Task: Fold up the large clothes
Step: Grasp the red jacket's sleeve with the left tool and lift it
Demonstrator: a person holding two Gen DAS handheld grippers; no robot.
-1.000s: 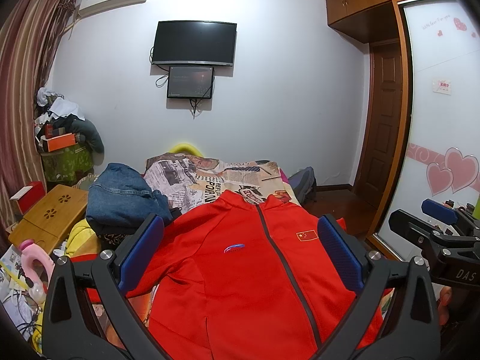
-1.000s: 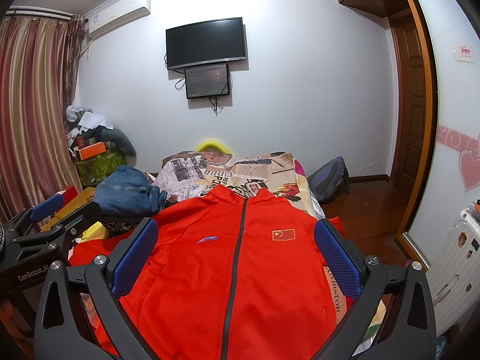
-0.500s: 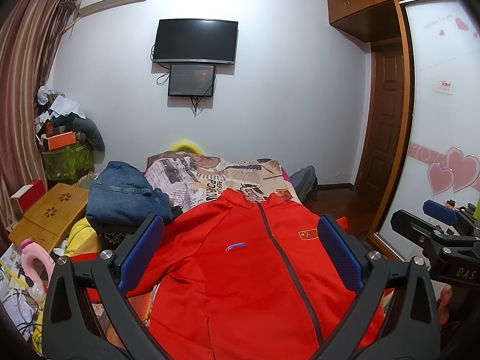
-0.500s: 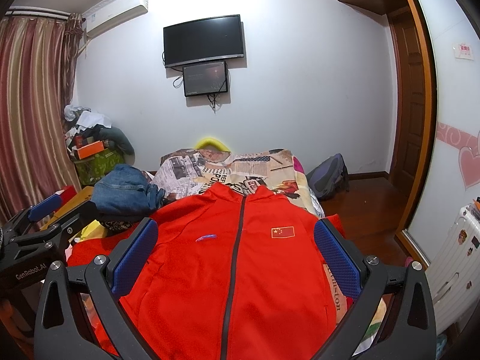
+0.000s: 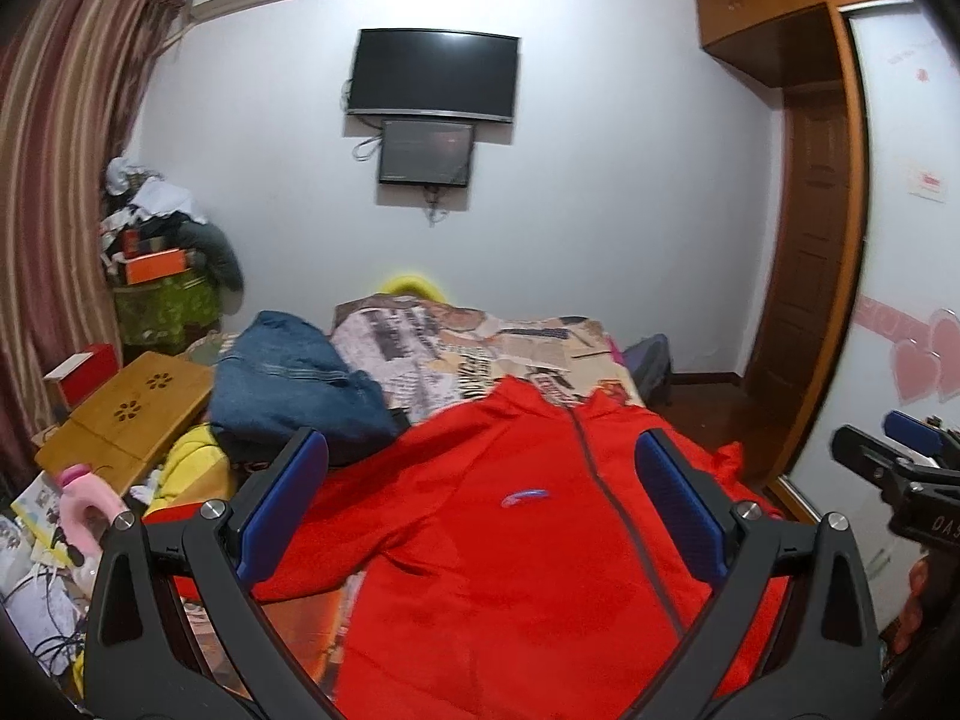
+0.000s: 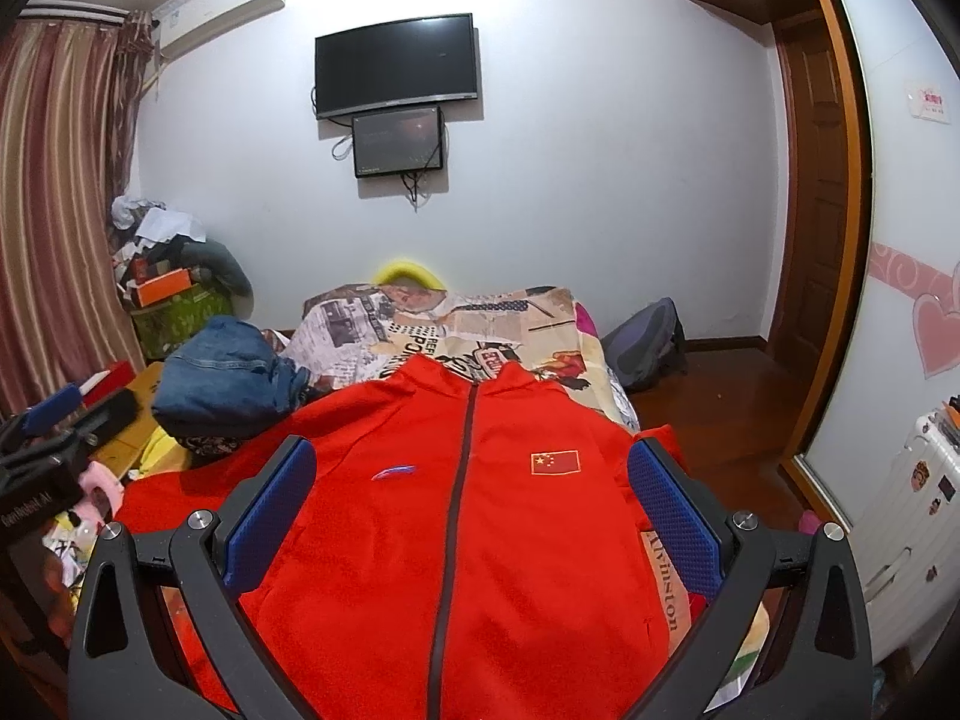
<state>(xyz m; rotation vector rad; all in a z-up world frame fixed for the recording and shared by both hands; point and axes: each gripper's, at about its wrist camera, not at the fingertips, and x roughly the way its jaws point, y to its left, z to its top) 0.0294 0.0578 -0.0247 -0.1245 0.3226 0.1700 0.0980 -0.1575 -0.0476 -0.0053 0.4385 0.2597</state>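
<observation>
A large red zip-up jacket [image 5: 516,534] [image 6: 456,528] lies front-up on the bed, collar towards the far wall, with a small flag patch [image 6: 555,461] on its chest. One sleeve spreads out to the left. My left gripper [image 5: 480,468] hovers above the jacket's left half, open, nothing between its blue pads. My right gripper [image 6: 471,468] hangs over the jacket's middle, open and empty too. Each gripper shows at the edge of the other's view: the right gripper [image 5: 900,480] and the left gripper [image 6: 54,438].
A printed bedspread [image 6: 444,324] covers the bed. A blue denim pile [image 5: 288,384] lies left of the jacket, beside a wooden lap table [image 5: 132,414]. Clutter [image 5: 156,264] stacks by the curtain. A backpack [image 6: 648,348] sits on the floor, a white suitcase [image 6: 900,528] at right.
The left gripper's view has swung to the right and tilted a little, with motion blur. The right gripper has hardly moved. Both remain open above the jacket.
</observation>
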